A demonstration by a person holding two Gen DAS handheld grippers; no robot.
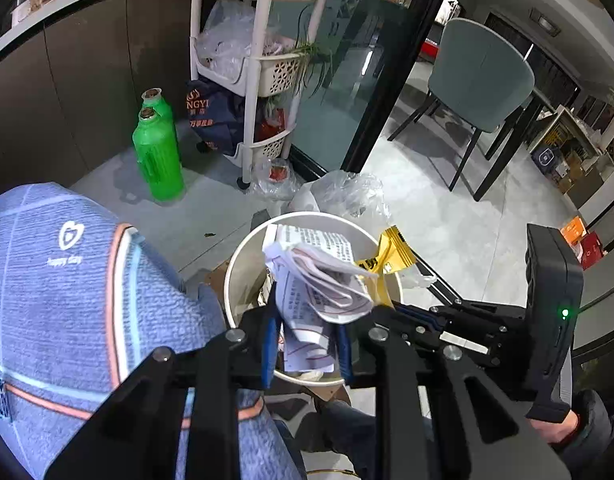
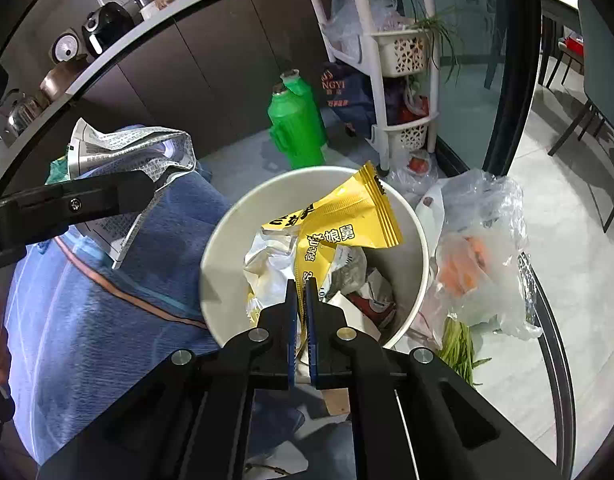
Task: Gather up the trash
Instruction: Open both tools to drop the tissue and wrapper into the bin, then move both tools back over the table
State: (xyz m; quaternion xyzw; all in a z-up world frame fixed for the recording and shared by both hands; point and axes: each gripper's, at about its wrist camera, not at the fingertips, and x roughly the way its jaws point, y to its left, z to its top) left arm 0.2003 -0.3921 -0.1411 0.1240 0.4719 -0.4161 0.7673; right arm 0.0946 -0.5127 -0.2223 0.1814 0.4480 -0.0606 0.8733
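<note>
Your left tool point(image 1: 307, 344) is clamped on the crumpled printed paper point(image 1: 319, 280), hanging over the left part of the white bin point(image 1: 243, 248); the paper's long axis runs roughly along the fingers, so release drops it inside. Your right tool point(image 2: 301, 320) pinches the yellow wrapper point(image 2: 347, 216) by its near end, long axis pointing up-right across the bin mouth, far end over the rim. Right is nearer the centre.
</note>
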